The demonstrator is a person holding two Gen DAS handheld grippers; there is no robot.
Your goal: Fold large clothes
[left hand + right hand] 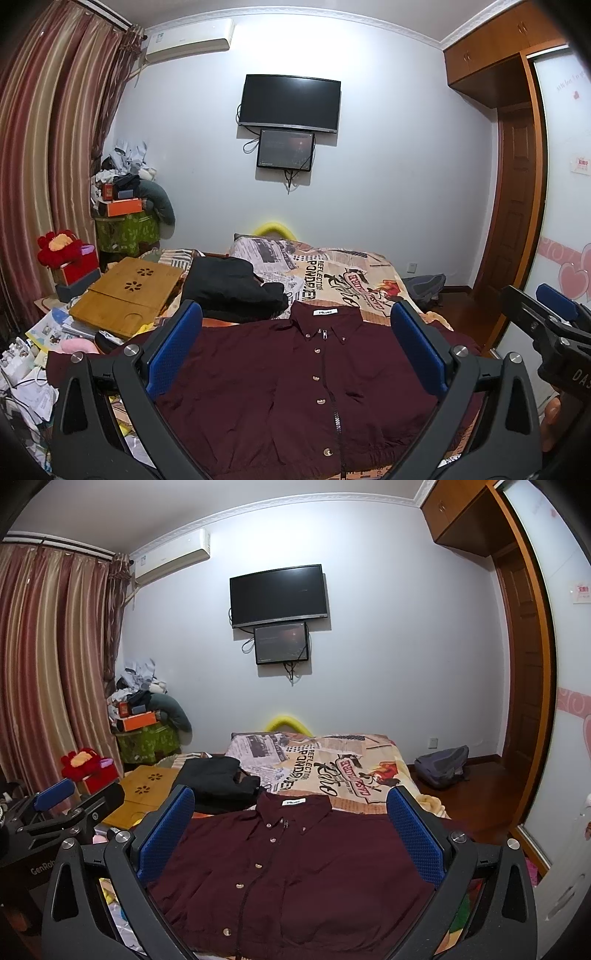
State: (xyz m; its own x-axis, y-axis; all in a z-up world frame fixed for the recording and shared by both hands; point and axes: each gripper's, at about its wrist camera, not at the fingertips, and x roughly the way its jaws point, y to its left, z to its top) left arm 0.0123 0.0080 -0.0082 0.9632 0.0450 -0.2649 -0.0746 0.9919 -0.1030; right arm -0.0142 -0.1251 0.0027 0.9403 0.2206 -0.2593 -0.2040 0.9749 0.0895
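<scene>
Left gripper [295,347] hovering with jaws spread wide, right gripper [291,830] alongside it, level, jaws likewise gaping, both holding nothing

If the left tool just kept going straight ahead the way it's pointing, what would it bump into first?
Probably the dark maroon button-up shirt spread flat on the bed, which fills the gap between the left tool's open fingers. Depth is uncertain; it may pass just above it.

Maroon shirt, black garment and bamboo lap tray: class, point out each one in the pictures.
maroon shirt [258,373], left wrist view, on its front panel beside the buttons.
black garment [229,288], left wrist view, on the middle of the pile.
bamboo lap tray [129,295], left wrist view, on its wooden top.
</scene>
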